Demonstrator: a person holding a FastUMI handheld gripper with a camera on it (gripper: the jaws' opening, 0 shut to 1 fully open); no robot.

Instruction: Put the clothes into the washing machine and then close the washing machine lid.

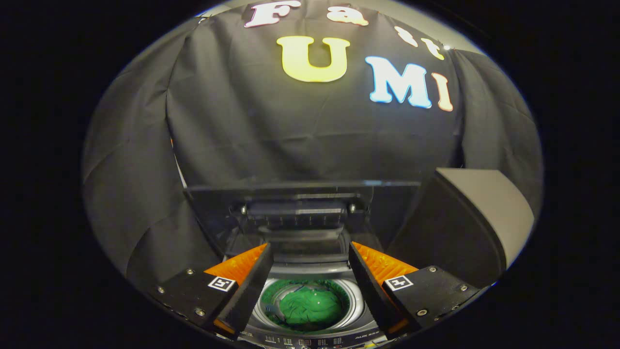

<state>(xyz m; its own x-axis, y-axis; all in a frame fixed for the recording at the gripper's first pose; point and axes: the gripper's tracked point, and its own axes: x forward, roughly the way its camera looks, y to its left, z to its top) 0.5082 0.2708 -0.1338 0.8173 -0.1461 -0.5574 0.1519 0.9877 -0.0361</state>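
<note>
A green garment lies bunched inside the round drum of the washing machine, seen from above between my fingers. The machine's dark lid stands upright behind the drum, hinged at the back. My gripper hovers above the drum, open, with nothing between its fingers. Its fingertips sit just in front of the raised lid's lower part. The machine's control strip shows nearest to me, below the drum.
A dark box-like object with a pale top stands to the right of the machine, close beside the lid. Black cloth hangs as the booth wall behind and to the left.
</note>
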